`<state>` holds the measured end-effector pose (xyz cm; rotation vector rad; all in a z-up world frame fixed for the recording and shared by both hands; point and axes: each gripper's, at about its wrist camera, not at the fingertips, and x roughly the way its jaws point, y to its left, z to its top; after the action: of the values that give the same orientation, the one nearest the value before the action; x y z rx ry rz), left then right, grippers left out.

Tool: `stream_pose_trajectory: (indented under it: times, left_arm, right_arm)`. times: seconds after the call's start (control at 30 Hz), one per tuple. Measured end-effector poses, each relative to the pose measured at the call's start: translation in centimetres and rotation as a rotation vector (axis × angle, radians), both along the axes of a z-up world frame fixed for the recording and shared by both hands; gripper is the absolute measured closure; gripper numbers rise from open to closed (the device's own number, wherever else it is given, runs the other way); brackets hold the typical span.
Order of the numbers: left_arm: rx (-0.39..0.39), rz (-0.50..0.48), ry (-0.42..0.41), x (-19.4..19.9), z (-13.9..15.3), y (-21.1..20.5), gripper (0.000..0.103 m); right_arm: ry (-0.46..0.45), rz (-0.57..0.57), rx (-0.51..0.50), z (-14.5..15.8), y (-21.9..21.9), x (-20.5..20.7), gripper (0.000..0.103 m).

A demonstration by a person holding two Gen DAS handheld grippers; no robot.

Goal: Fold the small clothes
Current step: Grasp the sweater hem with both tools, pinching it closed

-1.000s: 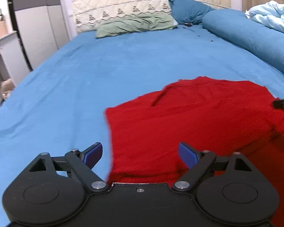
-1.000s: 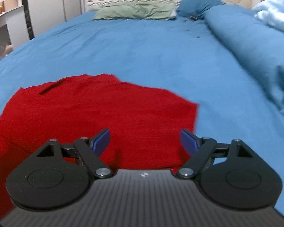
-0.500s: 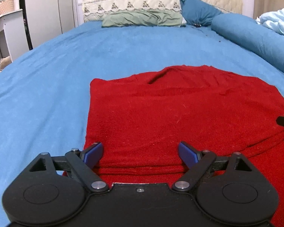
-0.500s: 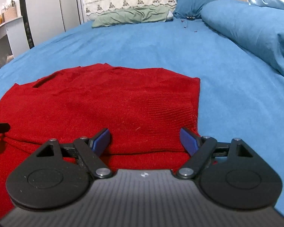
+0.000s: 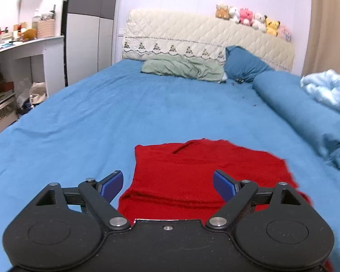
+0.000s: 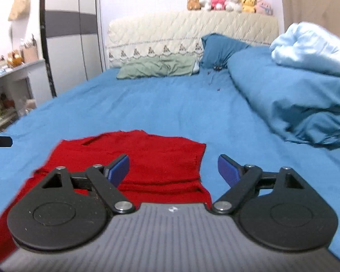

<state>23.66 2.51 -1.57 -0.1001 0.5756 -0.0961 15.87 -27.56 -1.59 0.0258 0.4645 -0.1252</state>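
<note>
A red knitted garment (image 5: 199, 172) lies flat on the blue bed sheet (image 5: 102, 117), its lower part folded over itself, its neck slit toward the headboard. In the right wrist view the same red garment (image 6: 147, 158) spreads ahead and to the left. My left gripper (image 5: 167, 182) hangs above the garment's near edge, open, nothing between its blue pads. My right gripper (image 6: 173, 170) hovers over the garment's right edge, its jaws opening wider, with nothing between them. The left gripper's tip (image 6: 0, 141) shows at the left edge of the right wrist view.
A green pillow (image 5: 181, 69) and a blue pillow (image 5: 242, 64) lie by the quilted headboard (image 5: 192, 34), with plush toys (image 6: 229, 2) on top. A rolled blue duvet (image 6: 294, 99) and pale blanket (image 6: 310, 47) fill the right side. A white shelf unit (image 5: 15, 68) stands left.
Both grippers have pulled back and risen from the garment, so the room and headboard now show. The right gripper's jaws stand a little wider.
</note>
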Motion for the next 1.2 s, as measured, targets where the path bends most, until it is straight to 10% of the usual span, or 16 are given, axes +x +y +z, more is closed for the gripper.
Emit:
stream_pose_trajectory:
  times: [0.23, 0.47, 0.73, 1.2]
  left_arm:
    - [-0.073, 0.001, 0.054, -9.7, 3.3, 2.6, 0.0]
    - [-0.027, 0.015, 0.149, -15.6, -1.3, 4.3, 0.002]
    - [-0.046, 0.073, 0.275, -17.3, -8.5, 6.2, 0.041]
    - [0.021, 0.058, 0.318, -17.5, -13.3, 4.7, 0.056]
  right_arm:
    - [0.017, 0.008, 0.016, 4.9, 0.8, -12.1, 0.0]
    - [0.193, -0.036, 0.033, 0.3, 1.5, -18.4, 0.0]
    - [0.272, -0.108, 0.055, -6.3, 3.1, -19.5, 0.009]
    - [0.341, -0.199, 0.091, -13.4, 3.0, -19.0, 0.033]
